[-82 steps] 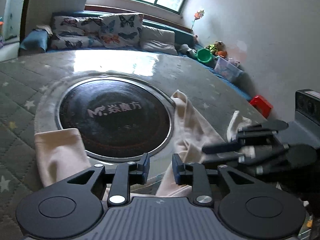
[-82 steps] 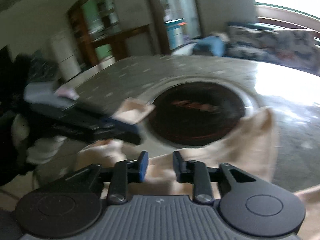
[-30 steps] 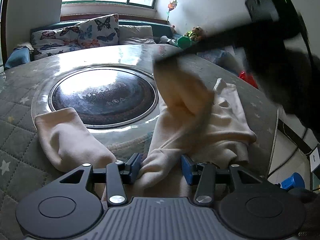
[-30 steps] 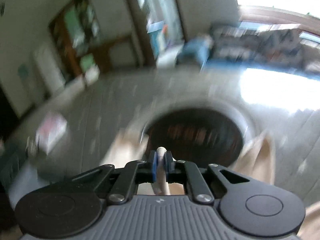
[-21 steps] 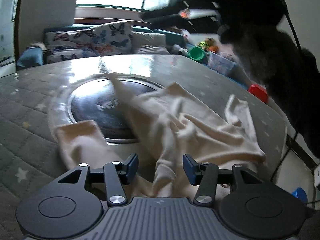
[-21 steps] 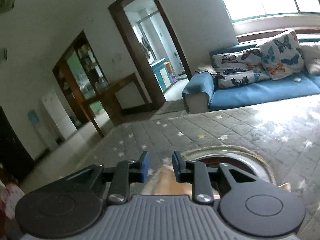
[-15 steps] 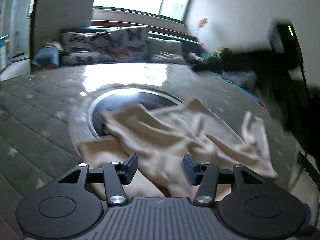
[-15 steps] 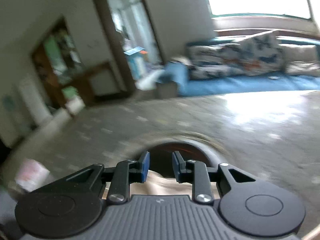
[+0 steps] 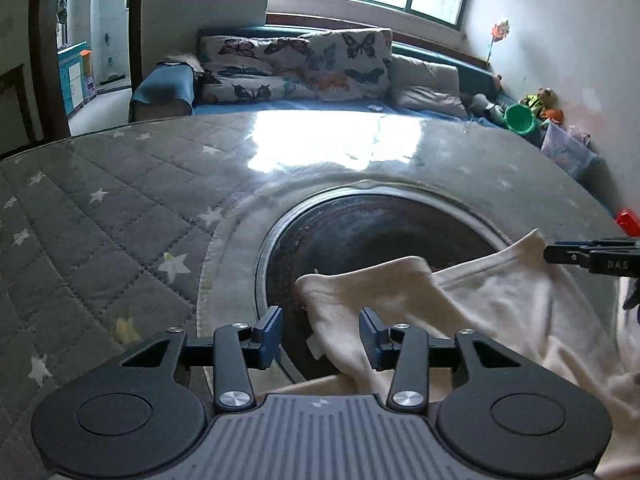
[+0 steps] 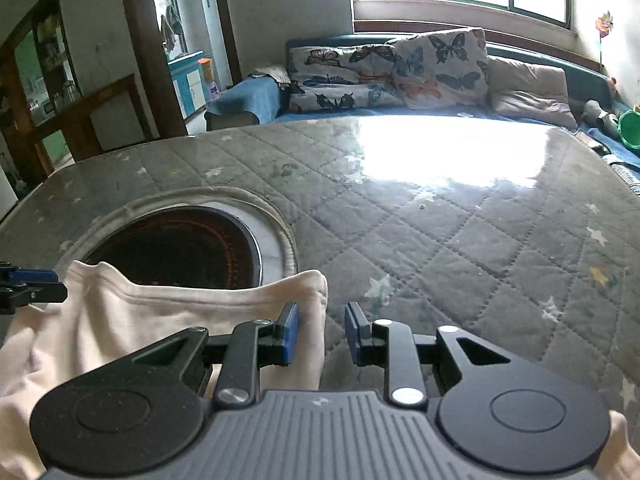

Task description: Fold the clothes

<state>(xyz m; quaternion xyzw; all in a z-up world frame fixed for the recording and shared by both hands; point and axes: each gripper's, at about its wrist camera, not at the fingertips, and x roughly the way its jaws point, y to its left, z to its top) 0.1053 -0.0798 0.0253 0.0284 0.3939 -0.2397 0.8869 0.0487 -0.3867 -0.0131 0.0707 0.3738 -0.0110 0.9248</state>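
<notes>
A cream garment (image 9: 480,304) lies rumpled on the round table (image 9: 120,220), its top edge over the dark hotplate (image 9: 380,232). My left gripper (image 9: 320,338) is closing around a cloth corner; the fabric brushes the right pad, and a gap stays at the left one. In the right wrist view the garment (image 10: 140,320) spreads to the left, and my right gripper (image 10: 322,334) stands open astride its right edge, cloth by the left pad only. Each gripper shows in the other view: the right gripper (image 9: 552,254), the left gripper (image 10: 60,285).
The table wears a grey quilted star cover (image 10: 440,240) under glossy plastic. Behind it stands a blue sofa with butterfly cushions (image 9: 300,64), then toys and a green bucket (image 9: 520,120) by the right wall. A doorway (image 10: 188,60) opens at the left.
A second ago my right gripper was shut on a raised cloth fold; it has let go and sunk to the garment's edge. The cloth dropped flat. My left gripper shifted to the corner over the hotplate.
</notes>
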